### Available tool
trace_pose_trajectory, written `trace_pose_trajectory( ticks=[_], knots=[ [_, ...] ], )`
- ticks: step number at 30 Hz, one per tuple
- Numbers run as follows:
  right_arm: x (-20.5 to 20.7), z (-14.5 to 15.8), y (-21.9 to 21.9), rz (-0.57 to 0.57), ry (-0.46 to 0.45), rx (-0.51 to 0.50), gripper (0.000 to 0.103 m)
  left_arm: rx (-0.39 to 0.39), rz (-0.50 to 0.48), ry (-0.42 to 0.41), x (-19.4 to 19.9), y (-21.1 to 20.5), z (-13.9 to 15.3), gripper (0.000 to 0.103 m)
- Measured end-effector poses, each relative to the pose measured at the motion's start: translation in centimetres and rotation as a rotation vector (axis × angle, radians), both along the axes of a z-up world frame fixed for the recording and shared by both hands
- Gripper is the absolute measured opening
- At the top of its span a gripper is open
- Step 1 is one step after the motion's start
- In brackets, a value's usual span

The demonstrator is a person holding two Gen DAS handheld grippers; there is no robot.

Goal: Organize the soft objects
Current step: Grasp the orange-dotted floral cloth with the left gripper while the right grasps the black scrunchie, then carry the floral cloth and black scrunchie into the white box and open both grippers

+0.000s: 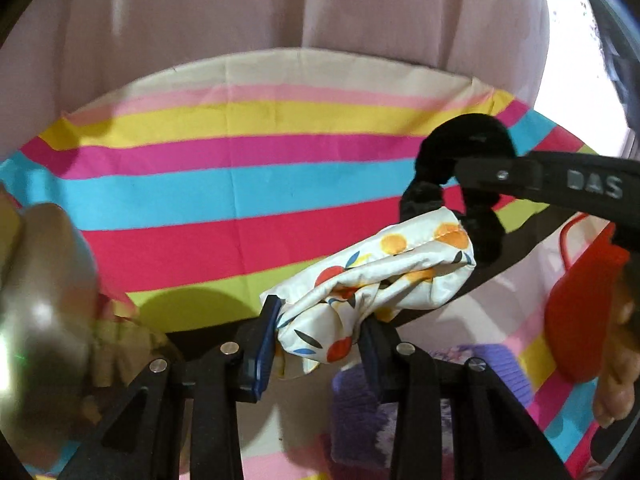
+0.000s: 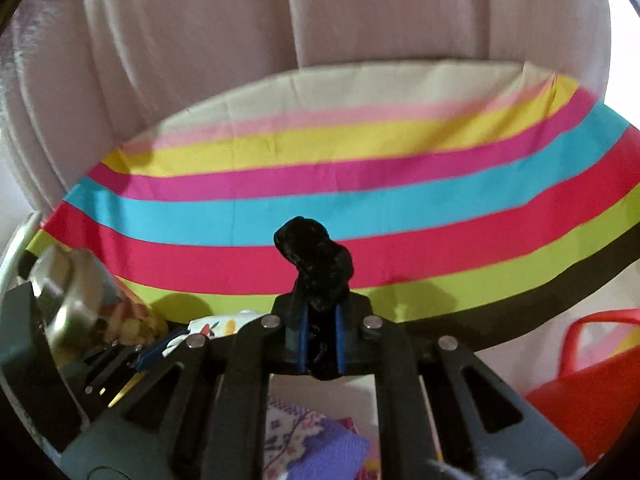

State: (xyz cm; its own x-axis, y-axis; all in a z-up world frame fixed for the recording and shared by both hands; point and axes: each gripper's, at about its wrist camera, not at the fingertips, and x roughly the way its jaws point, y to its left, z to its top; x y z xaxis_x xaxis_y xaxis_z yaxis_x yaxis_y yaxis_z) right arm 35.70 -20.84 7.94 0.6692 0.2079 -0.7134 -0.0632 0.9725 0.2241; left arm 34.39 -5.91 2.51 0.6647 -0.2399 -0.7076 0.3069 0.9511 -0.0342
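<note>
My left gripper (image 1: 320, 326) is shut on a white scrunchie with orange and red fruit print (image 1: 380, 272), held above the striped cloth (image 1: 240, 184). My right gripper (image 2: 322, 334) is shut on a black fuzzy scrunchie (image 2: 314, 252). In the left wrist view the right gripper's arm (image 1: 560, 180) reaches in from the right with the black scrunchie (image 1: 460, 168) looped through or against the far end of the white one. A corner of the white scrunchie (image 2: 224, 326) shows at the left of the right wrist view.
A red plastic basket (image 2: 592, 384) stands at the right, also in the left wrist view (image 1: 580, 312). A purple knitted item (image 1: 360, 412) and patterned cloth (image 2: 304, 436) lie below. A shiny metal object (image 1: 44, 312) sits at the left. A pale curtain (image 1: 280, 8) hangs behind.
</note>
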Motion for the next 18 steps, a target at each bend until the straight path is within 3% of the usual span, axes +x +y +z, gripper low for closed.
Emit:
trace_pose_trajectory(
  ticks=[8,18],
  knots=[
    [-5.9,4.2,-0.9,0.03,-0.043,0.009,0.013,0.0,0.022,-0.063,-3.2,0.7,3.8,0.038],
    [-15.3,5.0,-1.8,0.089,0.012,0.024,0.013,0.02,0.028,-0.072,-6.8,0.4,7.1,0.038]
  ],
)
